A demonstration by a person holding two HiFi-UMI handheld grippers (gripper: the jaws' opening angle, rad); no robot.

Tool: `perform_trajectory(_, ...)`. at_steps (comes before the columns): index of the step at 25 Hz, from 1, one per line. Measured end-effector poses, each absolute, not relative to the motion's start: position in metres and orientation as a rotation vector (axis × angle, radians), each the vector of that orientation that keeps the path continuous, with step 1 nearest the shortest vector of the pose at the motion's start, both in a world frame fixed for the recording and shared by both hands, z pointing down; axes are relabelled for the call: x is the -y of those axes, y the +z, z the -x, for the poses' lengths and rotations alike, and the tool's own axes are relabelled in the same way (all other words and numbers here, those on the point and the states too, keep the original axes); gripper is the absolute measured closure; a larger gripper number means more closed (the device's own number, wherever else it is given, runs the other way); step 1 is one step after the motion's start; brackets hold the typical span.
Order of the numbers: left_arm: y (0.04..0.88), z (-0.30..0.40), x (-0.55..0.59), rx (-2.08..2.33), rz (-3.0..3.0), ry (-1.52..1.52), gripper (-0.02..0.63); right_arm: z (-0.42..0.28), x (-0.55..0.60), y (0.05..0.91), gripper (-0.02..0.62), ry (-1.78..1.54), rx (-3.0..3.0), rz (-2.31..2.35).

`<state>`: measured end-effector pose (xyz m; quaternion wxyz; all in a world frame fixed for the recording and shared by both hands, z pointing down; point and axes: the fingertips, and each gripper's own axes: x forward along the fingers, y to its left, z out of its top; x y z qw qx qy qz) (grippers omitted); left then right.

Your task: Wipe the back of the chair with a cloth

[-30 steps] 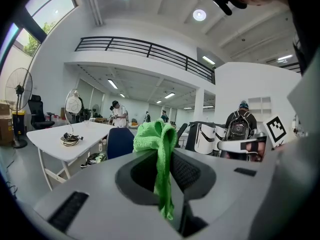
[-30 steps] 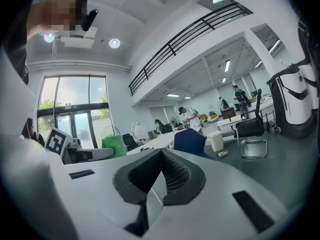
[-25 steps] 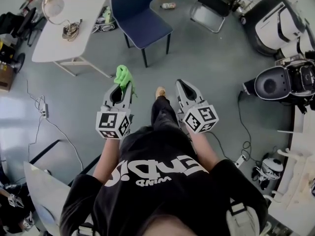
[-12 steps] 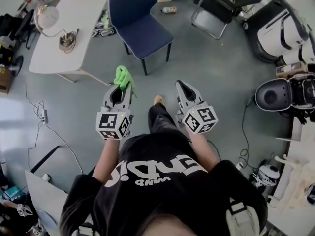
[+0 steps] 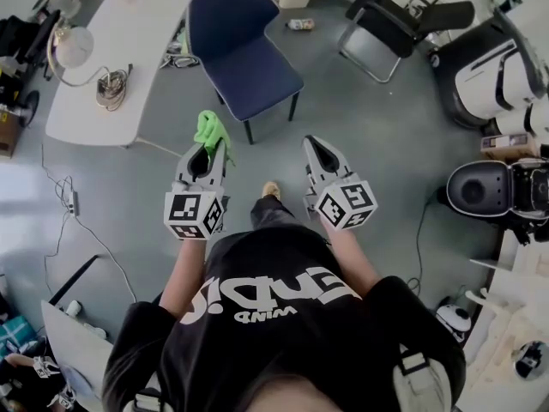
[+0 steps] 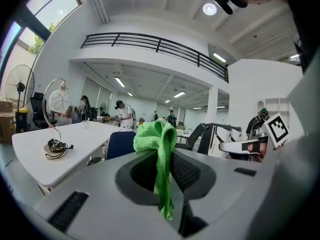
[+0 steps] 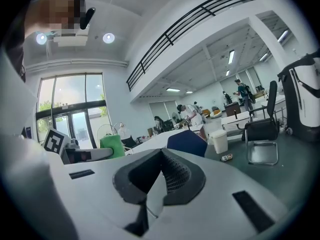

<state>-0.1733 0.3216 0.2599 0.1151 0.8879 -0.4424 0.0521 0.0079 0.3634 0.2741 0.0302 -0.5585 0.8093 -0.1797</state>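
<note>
"Currently, what does the left gripper (image 5: 208,153) carry?"

"Its jaws are clamped on a green microfibre cloth (image 6: 159,146). A bunched fold stands above the tips and a tail hangs down between them. The right gripper (image 7: 159,159) is closed, with nothing between its jaws."

"Where is the work surface?"

"The navy chair (image 5: 249,58) stands ahead of both grippers, well apart from them. Its seat faces them and its backrest (image 5: 225,11) is on the far side."

"Handling notes?"

"The cloth is judged light, soft and limp, so it will fold and trail rather than push. Pressing the bunched fold flat against the backrest should give contact. The chair looks light on thin legs and may slide. The empty gripper could brace the backrest's top edge."
</note>
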Motion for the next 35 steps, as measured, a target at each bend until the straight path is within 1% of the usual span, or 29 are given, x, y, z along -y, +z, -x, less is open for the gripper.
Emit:
perform_trajectory(8, 0.253, 0.14, -0.262, 1.356, -2.585, 0.132, 0.548, -0.044, -0.295, 0.274, 0.605, -0.556, -2.535, 1.68)
perform_trajectory(14, 0.25, 0.129, -0.23, 1.43, -2.56, 0.123, 0.549, -0.056, -0.257, 0.277, 0.605, -0.565, -2.573, 1.625)
perform_trajectory(26, 0.258, 0.137, -0.17, 1.49, -2.536, 0.131, 0.549, -0.044, -0.192, 0.289, 0.604, -0.604, -2.61, 1.552)
perform_trajectory(35, 0.27, 0.137, -0.096, 1.481, -2.529, 0.11, 0.549, -0.045, -0.122, 0.294, 0.604, -0.592, -2.615, 1.569)
